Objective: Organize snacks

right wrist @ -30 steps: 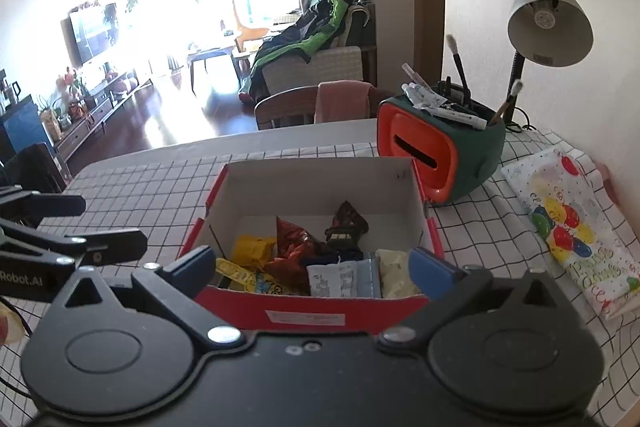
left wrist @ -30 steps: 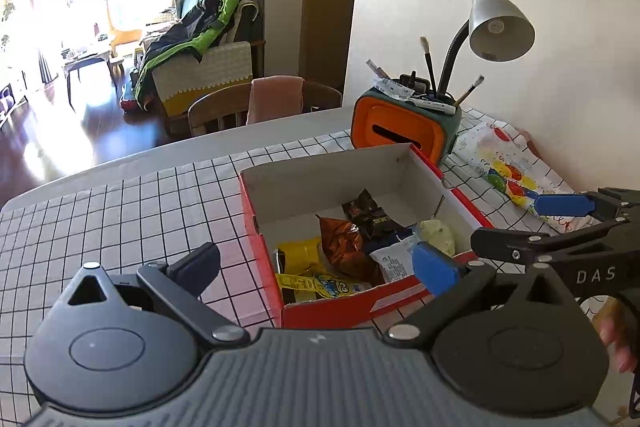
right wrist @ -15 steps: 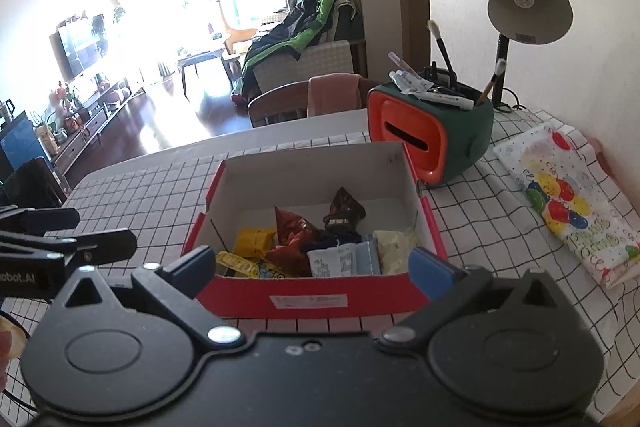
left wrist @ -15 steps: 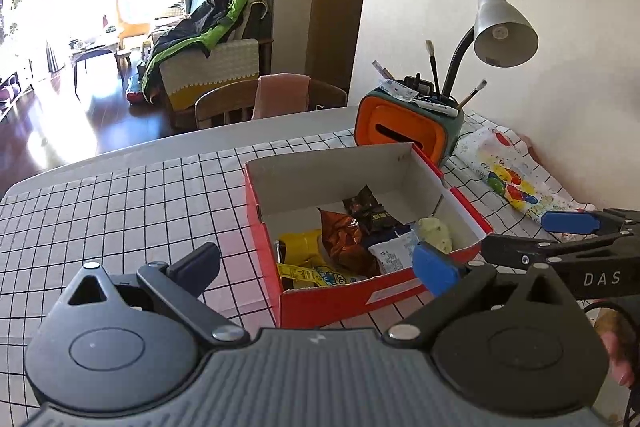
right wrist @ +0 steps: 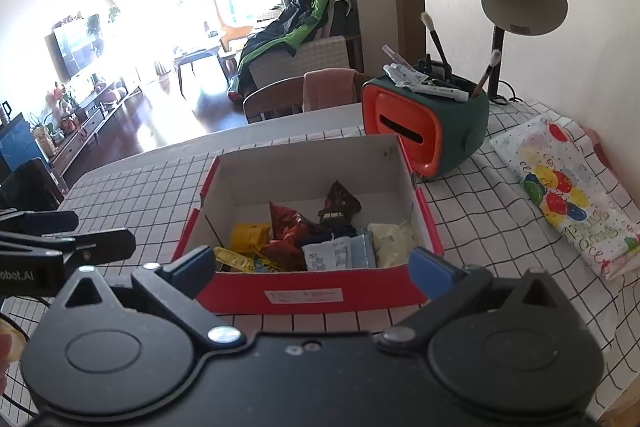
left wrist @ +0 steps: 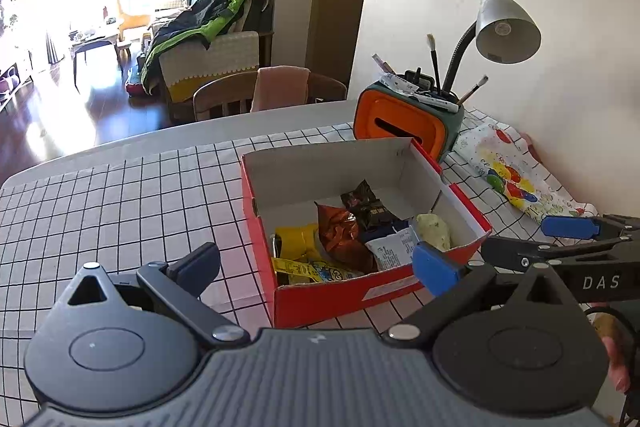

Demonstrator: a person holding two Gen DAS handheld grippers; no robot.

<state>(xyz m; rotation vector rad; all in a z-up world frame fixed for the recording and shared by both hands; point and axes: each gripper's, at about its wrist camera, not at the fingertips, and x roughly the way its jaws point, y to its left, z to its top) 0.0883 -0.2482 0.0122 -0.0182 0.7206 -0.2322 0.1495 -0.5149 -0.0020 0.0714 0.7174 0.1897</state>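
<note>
While both grippers (jaws spread wide) hover, the red box fronts bare tablecloth.

The left tongs are wide open, with nothing between the two tips. One tip is black and one is blue. The right tongs are wide open too, and they hold nothing. Both tongs point forward, side by side, close to each other and at about the same height. In each view the other tongs poke in from the side. A bit of a hand shows behind the right tongs.
</note>
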